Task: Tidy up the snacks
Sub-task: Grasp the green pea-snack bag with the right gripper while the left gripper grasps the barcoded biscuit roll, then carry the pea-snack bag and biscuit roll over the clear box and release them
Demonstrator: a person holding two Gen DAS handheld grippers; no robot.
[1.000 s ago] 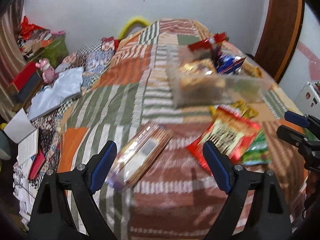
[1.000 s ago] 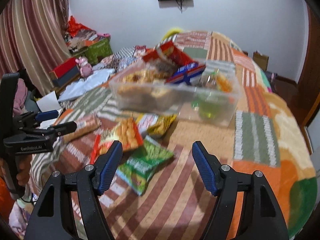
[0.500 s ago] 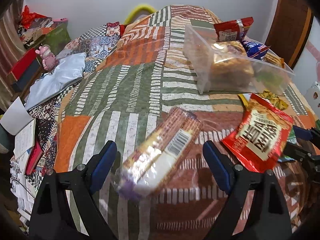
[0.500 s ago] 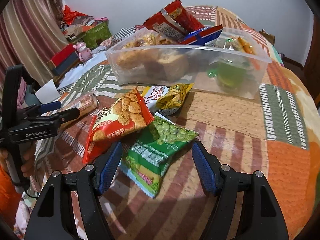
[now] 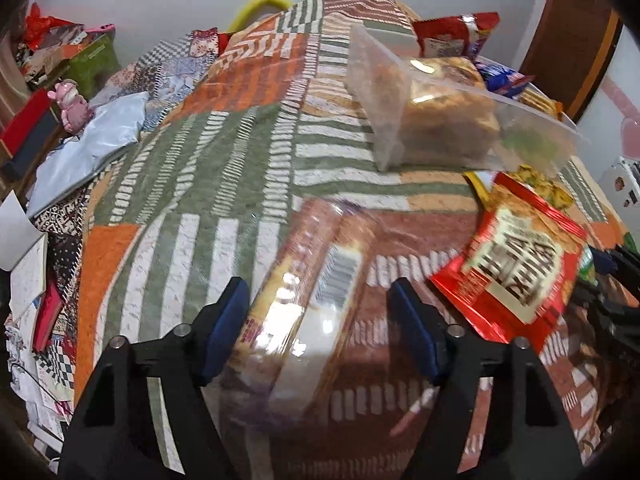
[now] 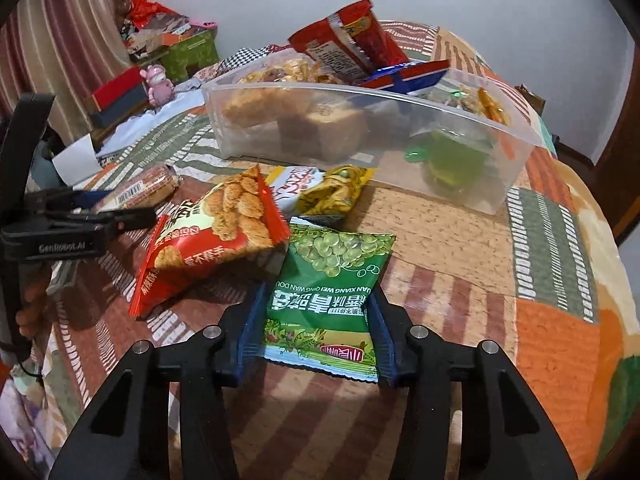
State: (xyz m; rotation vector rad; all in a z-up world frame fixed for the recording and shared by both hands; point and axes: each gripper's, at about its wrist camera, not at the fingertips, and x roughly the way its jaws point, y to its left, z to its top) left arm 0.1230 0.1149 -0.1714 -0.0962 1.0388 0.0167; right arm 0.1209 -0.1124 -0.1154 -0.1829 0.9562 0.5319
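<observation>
A long biscuit pack [image 5: 296, 280] lies on the patchwork bedspread between the pads of my left gripper [image 5: 318, 300]. Its jaws are closing; the left pad is at the pack's edge and the right pad still stands off it. In the right wrist view the same pack [image 6: 140, 190] shows beside the left gripper [image 6: 120, 216]. My right gripper [image 6: 318, 296] is closing on a green pea packet [image 6: 332, 264], with both pads against its side edges. A red cracker bag [image 6: 216, 236] overlaps the packet's left corner. Behind stands a clear plastic bin [image 6: 460, 184] holding several snacks.
A yellow-and-white packet [image 6: 324, 192] lies in front of the bin. Left of the bed are a pink toy [image 6: 158, 82], boxes [image 6: 120, 96] and papers [image 5: 24, 256]. A wooden door frame [image 5: 576, 36] stands at the right.
Both grippers have sunk toward the bedspread and their jaws have narrowed. The biscuit pack now sits between the left pads, and the green packet between the right pads.
</observation>
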